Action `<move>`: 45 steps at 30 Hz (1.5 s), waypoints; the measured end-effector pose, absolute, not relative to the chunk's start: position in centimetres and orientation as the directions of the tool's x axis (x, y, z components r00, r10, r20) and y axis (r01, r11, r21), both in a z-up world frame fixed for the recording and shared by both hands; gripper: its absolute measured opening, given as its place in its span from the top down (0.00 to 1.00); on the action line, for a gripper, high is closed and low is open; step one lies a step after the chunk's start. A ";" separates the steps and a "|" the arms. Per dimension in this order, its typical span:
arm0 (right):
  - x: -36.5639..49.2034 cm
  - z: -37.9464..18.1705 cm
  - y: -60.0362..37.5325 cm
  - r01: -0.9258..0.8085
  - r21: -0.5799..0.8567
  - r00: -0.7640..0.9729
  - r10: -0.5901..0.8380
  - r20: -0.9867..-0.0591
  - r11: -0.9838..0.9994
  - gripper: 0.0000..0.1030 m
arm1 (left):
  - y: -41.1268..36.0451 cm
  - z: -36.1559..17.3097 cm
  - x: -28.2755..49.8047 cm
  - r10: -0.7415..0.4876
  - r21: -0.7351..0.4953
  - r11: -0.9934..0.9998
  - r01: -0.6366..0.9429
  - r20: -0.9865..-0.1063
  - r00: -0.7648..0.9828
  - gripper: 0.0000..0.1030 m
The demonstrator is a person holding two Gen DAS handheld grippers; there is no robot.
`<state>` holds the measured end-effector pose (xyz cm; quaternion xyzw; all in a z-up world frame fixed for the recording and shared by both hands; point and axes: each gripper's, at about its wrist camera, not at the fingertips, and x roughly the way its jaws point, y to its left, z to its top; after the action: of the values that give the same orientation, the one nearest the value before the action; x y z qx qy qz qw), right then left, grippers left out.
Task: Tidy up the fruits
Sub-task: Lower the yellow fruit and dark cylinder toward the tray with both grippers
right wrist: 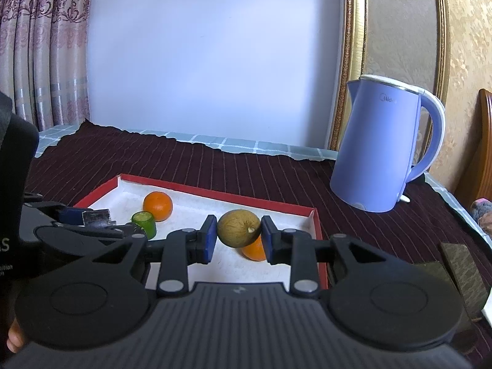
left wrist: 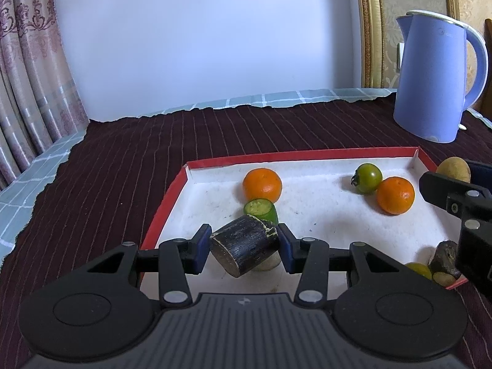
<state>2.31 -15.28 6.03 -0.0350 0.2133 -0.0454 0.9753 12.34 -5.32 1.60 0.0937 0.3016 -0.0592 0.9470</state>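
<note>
Left hand-held gripper point(left wrist: 244, 247) is clamped on a dark sugarcane chunk point(left wrist: 244, 246) over the red tray point(left wrist: 166, 212); right hand-held gripper point(right wrist: 236, 238) is gripping a brownish fruit point(right wrist: 238, 227). Both should go down gently at 6 o'clock, clear of the oranges point(left wrist: 262, 184).

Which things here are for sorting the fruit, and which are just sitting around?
For the job: red tray; two oranges; green tomato; green cut piece; dark sugarcane piece; brownish round fruit.
Just sitting around: blue kettle; curtain; striped cloth.
</note>
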 end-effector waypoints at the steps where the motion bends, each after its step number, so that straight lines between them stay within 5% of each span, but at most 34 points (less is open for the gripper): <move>1: 2.4 6.0 -15.3 0.075 -0.086 0.904 -0.104 -0.414 0.994 0.72 | -5.4 1.6 12.4 -0.056 0.142 0.975 0.169 -0.583 0.811 0.57; 45: 8.6 4.4 -17.4 0.131 -0.025 0.896 -0.129 -0.425 0.991 0.72 | -7.0 0.5 16.1 -0.052 0.161 0.973 0.163 -0.537 0.842 0.56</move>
<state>8.56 -17.40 4.37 0.0023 0.2181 -0.0667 0.9736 16.08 -6.99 0.51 0.1008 0.2756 -0.0563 0.9543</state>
